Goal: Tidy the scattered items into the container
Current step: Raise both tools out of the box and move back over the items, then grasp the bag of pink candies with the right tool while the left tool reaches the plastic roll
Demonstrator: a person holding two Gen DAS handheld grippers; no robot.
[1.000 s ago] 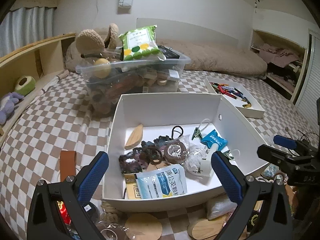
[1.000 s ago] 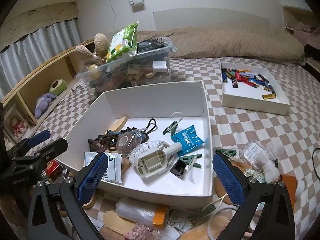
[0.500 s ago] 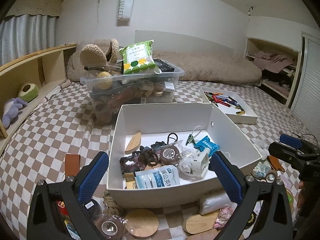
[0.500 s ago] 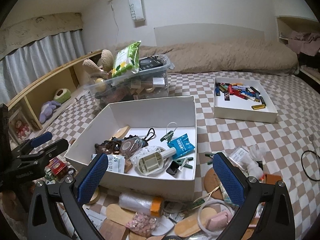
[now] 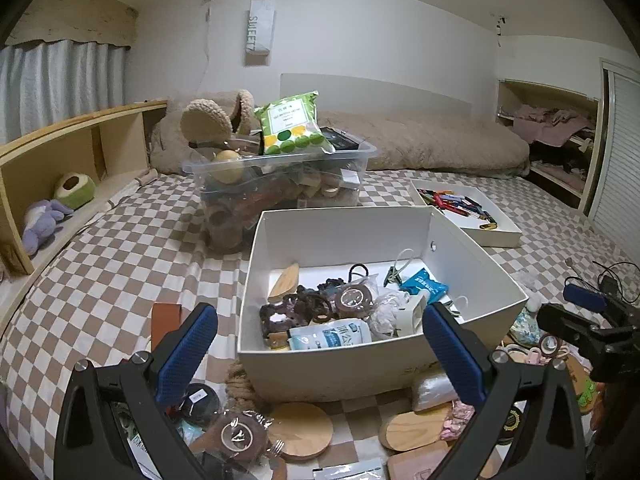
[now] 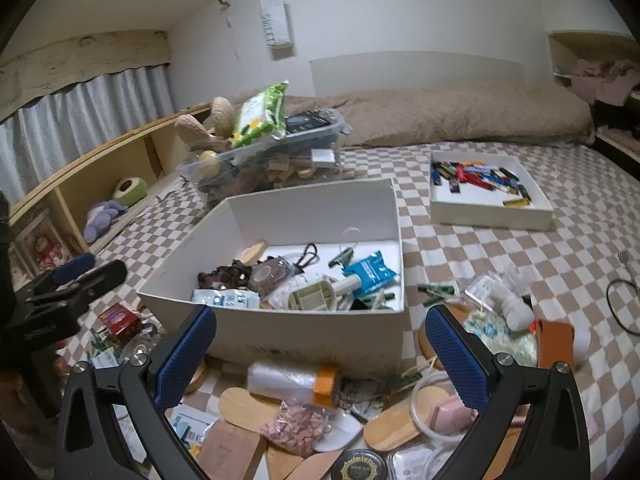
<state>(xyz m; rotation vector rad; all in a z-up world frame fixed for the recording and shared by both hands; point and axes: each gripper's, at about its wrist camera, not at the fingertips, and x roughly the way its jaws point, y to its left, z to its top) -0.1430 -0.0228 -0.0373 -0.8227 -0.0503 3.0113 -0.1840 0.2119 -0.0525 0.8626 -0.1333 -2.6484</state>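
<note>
A white cardboard box [image 5: 360,368] [image 6: 280,344] stands on the checkered bed cover and holds several small items: a blue packet [image 6: 370,274], a white sachet [image 5: 332,336], hair ties. Scattered items lie in front of it: a round wooden disc [image 5: 300,430], a bag of pink bits [image 6: 298,426], a plastic roll with an orange end [image 6: 292,380], wooden ovals [image 6: 394,426]. My left gripper [image 5: 320,344] is open and empty, held above the near clutter. My right gripper [image 6: 320,344] is open and empty too, in front of the box.
A clear plastic bin [image 5: 280,180] full of things, with a green snack bag [image 5: 290,124] on top, stands behind the box. A shallow white tray [image 6: 490,200] with small colourful items lies at the back right. A wooden shelf [image 5: 60,160] runs along the left.
Both grippers have pulled back and risen from the box, so more of the clutter in front of it shows. Both stay open and empty.
</note>
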